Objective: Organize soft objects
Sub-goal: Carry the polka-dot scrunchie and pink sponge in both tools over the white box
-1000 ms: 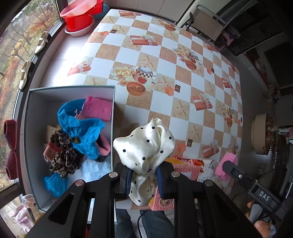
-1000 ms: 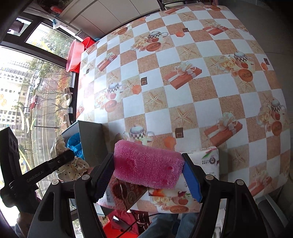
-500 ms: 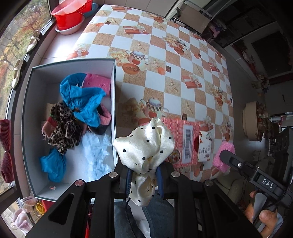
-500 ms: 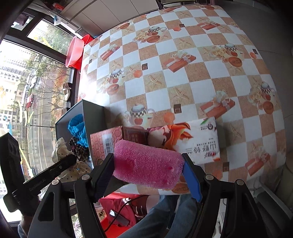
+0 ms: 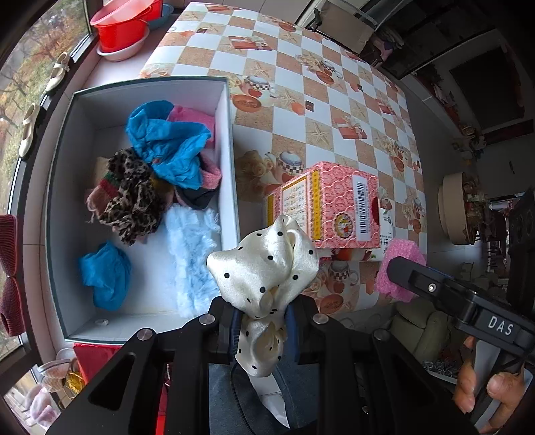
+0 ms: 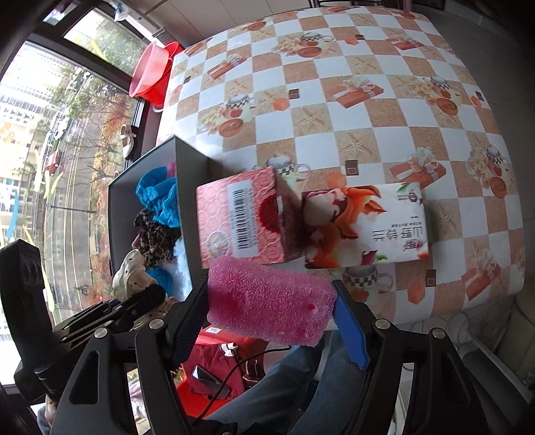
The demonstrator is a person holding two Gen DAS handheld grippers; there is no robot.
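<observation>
Looking down from left wrist view: left hand-held gripper (image 5: 262, 326) clamped narrow on cream polka-dot scarf (image 5: 264, 271), cloth bunched above the pads and dangling below them. Grey box (image 5: 60, 187) at 9 to 10 o'clock on checkered counter (image 5: 301, 87), holding blue cloth (image 5: 167, 144), leopard-print cloth (image 5: 130, 197), pink cloth (image 5: 192, 118), pale blue fluffy cloth (image 5: 192, 254), a second blue wad (image 5: 105, 277). Pink carton (image 5: 331, 204) just beside box at 1 o'clock. Right hand-held gripper's arm at 3 to 4 o'clock, pink sponge (image 5: 398, 267) at its tip, hand (image 5: 488, 391) on the grip. Red basins (image 5: 123, 26) at 11 o'clock.

Right wrist view: right hand-held gripper (image 6: 271, 309) spread fairly wide, pressed on both ends of pink sponge (image 6: 267, 301), over counter's near edge. Pink carton (image 6: 239, 217) and tissue pack (image 6: 364, 224) touching each other at 12 o'clock. Grey box (image 6: 190, 167) at 10 o'clock, blue cloth (image 6: 157, 197) inside. Left hand-held gripper (image 6: 147, 297) at 9 o'clock with polka-dot scarf (image 6: 128, 271).
</observation>
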